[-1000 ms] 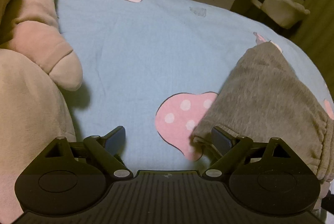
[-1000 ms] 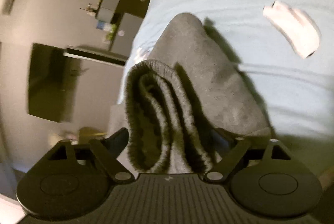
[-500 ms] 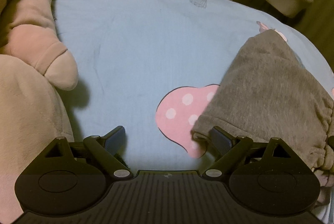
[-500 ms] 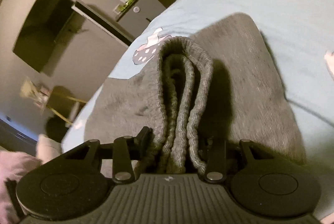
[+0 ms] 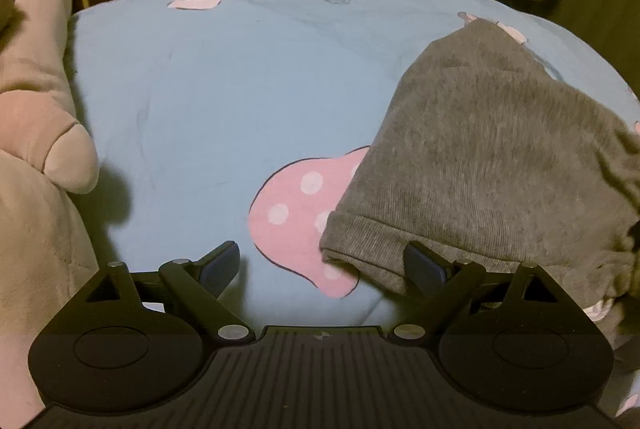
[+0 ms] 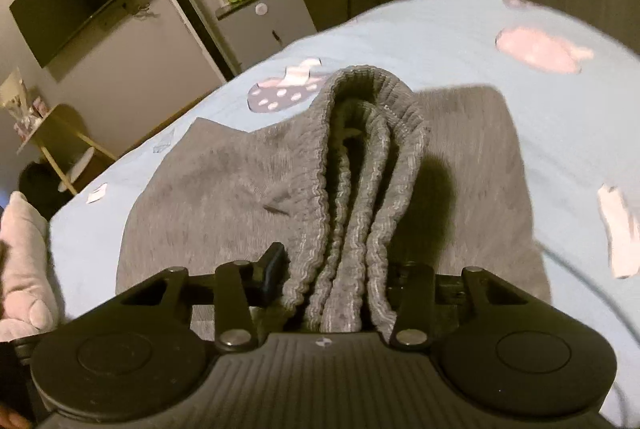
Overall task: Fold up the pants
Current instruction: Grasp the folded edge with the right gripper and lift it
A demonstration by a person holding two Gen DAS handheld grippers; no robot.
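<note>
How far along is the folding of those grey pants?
Partly done: the grey knit pants lie doubled on the blue bedsheet. In hand: the right gripper, just closed, clamps the bunched ribbed waistband. Left: laying it down; the left gripper is open, empty.

One pants [image 5: 492,165] – two tools [image 5: 324,269]

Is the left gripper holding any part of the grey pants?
No, the left gripper stands open above the blue sheet, with the pants' hem unclamped.
</note>
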